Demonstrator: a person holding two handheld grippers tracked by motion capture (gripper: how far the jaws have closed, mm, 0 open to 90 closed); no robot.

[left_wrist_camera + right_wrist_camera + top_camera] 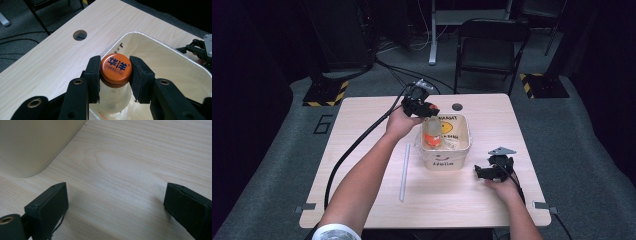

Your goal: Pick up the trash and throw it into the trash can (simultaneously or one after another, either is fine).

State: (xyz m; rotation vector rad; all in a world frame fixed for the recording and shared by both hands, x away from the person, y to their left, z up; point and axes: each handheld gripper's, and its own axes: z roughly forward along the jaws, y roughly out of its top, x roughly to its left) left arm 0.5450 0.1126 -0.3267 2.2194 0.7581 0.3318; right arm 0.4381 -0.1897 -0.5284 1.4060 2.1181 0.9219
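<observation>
In the high view we see the wooden table [362, 165] with a cream tub [446, 161] near its middle, and the left gripper [427, 111] reaches to the tub's rim at about 10 o'clock. It holds a clear bottle [432, 134] by the top, so that the body hangs inside the tub; we judge that this grip by the cap lets the bottle go down straight without touching the walls. A pale long strip [404, 172] lies on the table at 8 o'clock from the tub. The right gripper [484, 172] rests at 4 o'clock from the tub, apart from it, probably to keep out of the way. In the left gripper view the two jaws are closed tight on the orange cap [116, 67], one pad [93, 75] on each side, and the bottle's neck is over the inside of the tub. In the right gripper view its jaws stand wide apart and hold nothing, low over bare wood, with the tub's corner at 10 o'clock.
</observation>
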